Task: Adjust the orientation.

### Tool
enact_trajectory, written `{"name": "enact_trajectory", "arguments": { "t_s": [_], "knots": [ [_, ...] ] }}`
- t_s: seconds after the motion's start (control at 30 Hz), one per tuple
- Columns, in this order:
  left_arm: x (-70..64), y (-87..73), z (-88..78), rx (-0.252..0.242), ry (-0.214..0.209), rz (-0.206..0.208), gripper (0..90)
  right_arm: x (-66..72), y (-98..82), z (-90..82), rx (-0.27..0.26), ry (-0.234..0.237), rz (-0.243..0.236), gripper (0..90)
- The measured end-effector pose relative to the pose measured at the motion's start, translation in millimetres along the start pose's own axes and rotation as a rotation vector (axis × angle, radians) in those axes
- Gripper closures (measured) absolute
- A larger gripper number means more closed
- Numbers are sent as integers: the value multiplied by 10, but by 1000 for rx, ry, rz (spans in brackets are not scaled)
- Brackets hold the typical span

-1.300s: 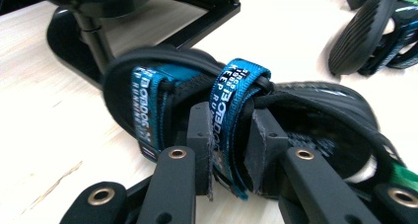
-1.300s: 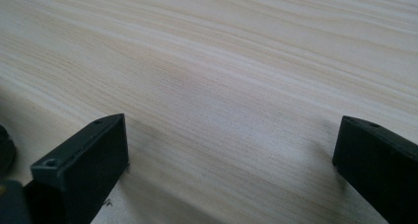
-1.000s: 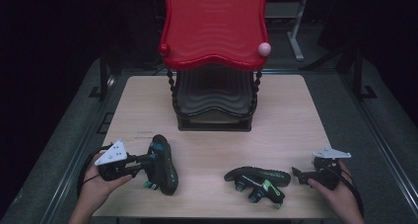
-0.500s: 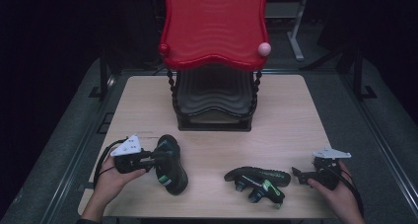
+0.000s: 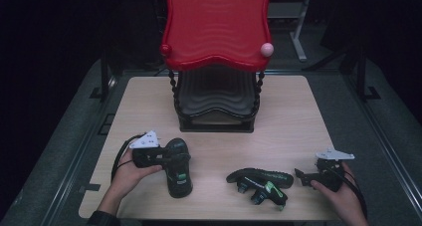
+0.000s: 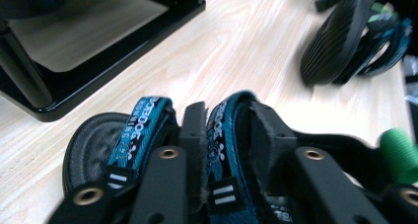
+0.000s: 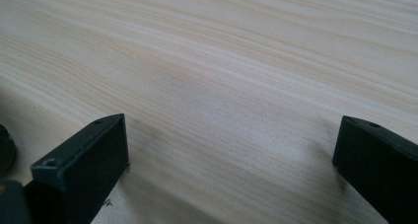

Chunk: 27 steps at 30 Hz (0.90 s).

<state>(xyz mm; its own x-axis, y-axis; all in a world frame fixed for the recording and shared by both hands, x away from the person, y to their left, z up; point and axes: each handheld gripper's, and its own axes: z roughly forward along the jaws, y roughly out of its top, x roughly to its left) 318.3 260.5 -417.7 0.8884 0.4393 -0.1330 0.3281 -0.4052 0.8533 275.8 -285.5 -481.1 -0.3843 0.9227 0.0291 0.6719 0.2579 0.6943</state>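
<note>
Two black sandals with teal webbing straps are counted on the pale wooden table, so it's a pair. The first sandal sits at the near left, tipped up on its side, with one teal strap caught between the jaws of the left gripper. Those jaws have just been opening with the strap between them. One pad is seen against the webbing, but whether the other one presses on it can't be told from the left gripper view.

That's where trouble could come from, probably. If a lift is tried on such a loosened hold, the strap could slip out and the sandal be dropped or flopped over. Only soft webbing is pinched, so the sole could also swing and get knocked into the rack's frame.

The second sandal is lying on its side at the near middle. Just right of it the right gripper is held with jaws spread wide and nothing between them, bare wood being seen in its own view.

One black shoe rack is counted at the far middle, topped by one red wavy plastic tray. Two grippers, two hands.
</note>
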Motion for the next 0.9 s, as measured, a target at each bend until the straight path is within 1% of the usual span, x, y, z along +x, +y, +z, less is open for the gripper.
{"name": "enact_trajectory", "arguments": {
  "t_s": [0.1, 0.2, 0.33, 0.37, 0.4, 0.5, 0.53, 0.57, 0.6, 0.63, 0.67, 0.73, 0.8, 0.9],
  "knots": [
    [-64, 39, -113, -37, -26, -1, 650, -1, 0, 0, 0, 1, -1, 0],
    [-184, 60, -181, -61, -71, 3, 649, -2, -1, -1, 0, 1, -4, 0],
    [-334, 56, -176, -73, -129, 2, 647, -2, -2, -2, 0, 2, -4, 0],
    [-370, 51, -156, -73, -142, -2, 648, -2, -2, -2, 0, 2, -5, 0],
    [-398, 46, -134, -64, -148, 5, 652, -2, -2, -2, 0, 2, -5, 0],
    [-450, 5, -72, -21, -158, 23, 677, -5, -6, -4, -1, 2, -8, 0],
    [-459, -10, -62, -10, -156, 27, 705, -5, -6, -5, -1, 3, -7, 0],
    [-460, -23, -60, -3, -152, 35, 754, -5, -7, -6, -1, 3, -8, 0],
    [-463, -28, -65, -3, -159, 30, 809, -5, -6, -6, -1, 3, -8, 0],
    [-467, -24, -80, 2, -164, 16, 832, -5, -7, -6, -1, 3, -8, 0],
    [-467, -24, -80, 2, -164, 16, 849, -5, -7, -6, -1, 3, -8, 0],
    [-489, -20, -130, 15, -162, 35, 859, -5, -7, -6, -1, 3, -8, 0],
    [-506, -39, -165, 18, -164, 38, 861, -5, -7, -7, -1, 3, -8, 0],
    [-527, -78, -239, 16, -155, 37, 863, -4, -8, -8, 0, 3, -7, 0]
  ]
}}
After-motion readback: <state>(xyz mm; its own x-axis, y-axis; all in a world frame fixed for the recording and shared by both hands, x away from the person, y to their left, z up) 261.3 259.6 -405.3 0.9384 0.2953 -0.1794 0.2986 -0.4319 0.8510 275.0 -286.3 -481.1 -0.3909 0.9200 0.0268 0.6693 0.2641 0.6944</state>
